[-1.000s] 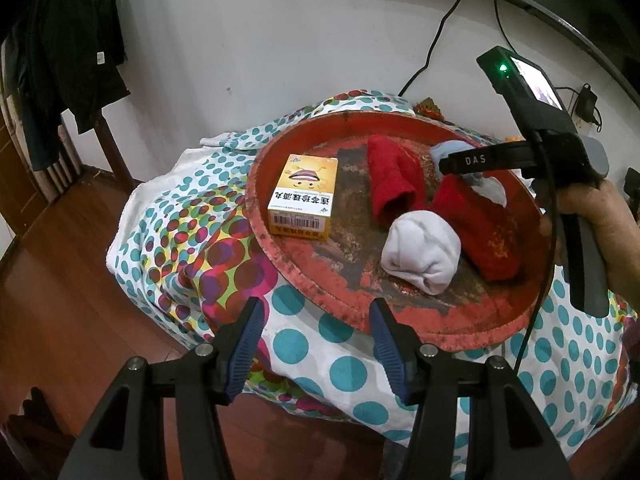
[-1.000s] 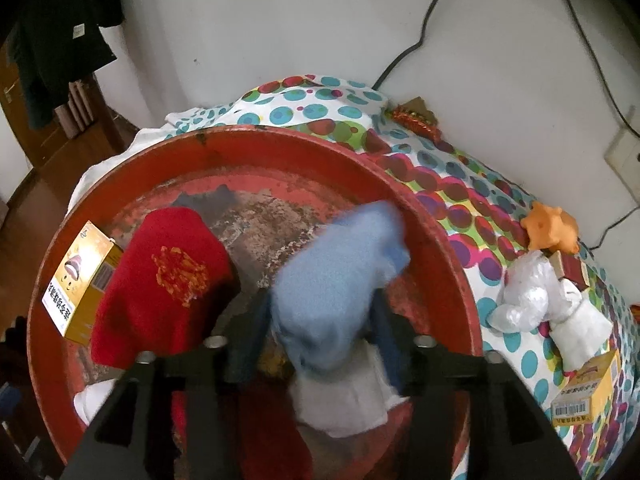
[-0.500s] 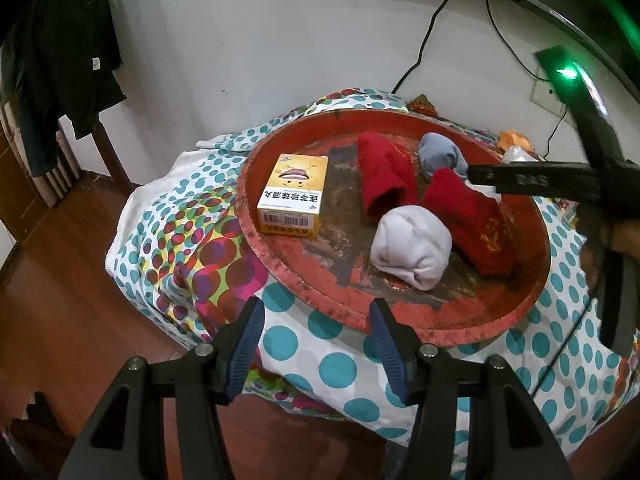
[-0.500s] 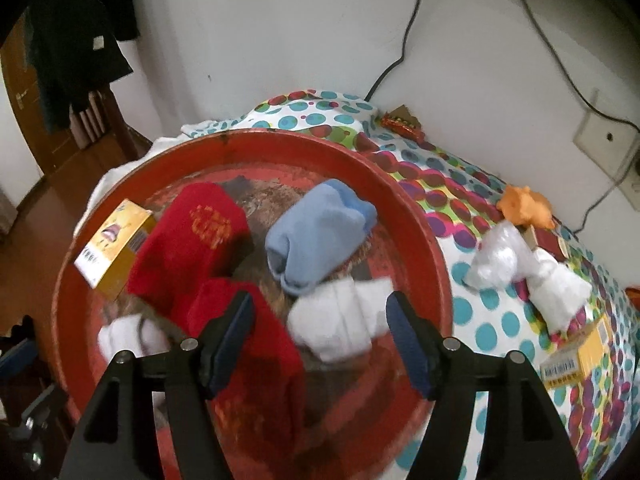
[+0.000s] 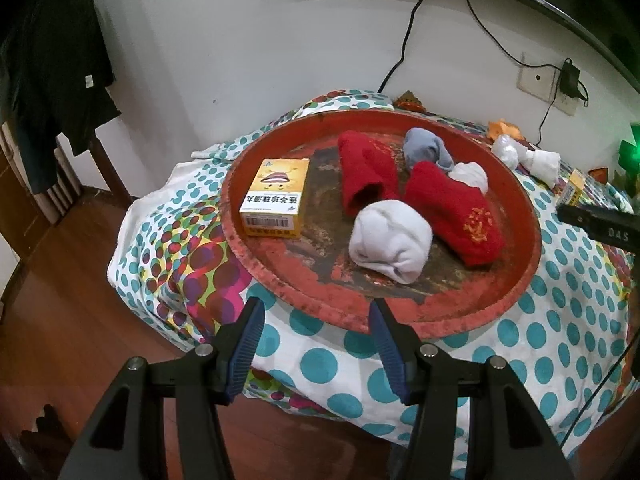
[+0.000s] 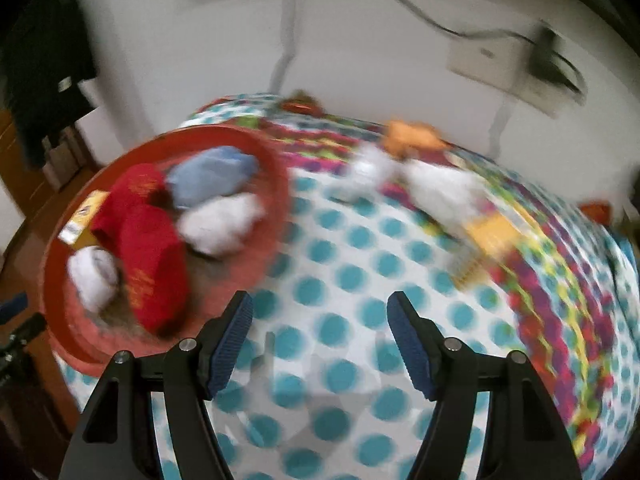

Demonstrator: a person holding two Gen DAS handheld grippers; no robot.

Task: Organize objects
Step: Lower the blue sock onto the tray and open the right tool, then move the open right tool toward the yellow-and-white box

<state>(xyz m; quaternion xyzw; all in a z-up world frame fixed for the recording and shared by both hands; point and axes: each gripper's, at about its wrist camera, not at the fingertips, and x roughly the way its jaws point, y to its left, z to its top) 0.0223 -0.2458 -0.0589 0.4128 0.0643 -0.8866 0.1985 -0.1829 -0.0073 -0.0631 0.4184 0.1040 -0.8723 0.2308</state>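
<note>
The left gripper (image 5: 316, 334) is hanging released before the red tray (image 5: 524, 200). The right gripper (image 6: 320, 332) is gaping empty above dotted cloth (image 6: 352, 240), the blurred tray seemingly lying to its left.

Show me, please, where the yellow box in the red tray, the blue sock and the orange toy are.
yellow box (image 5: 276, 200), left wrist view, top face.
blue sock (image 5: 425, 151), left wrist view, rolled middle.
orange toy (image 6: 414, 136), right wrist view, blurred body.
</note>
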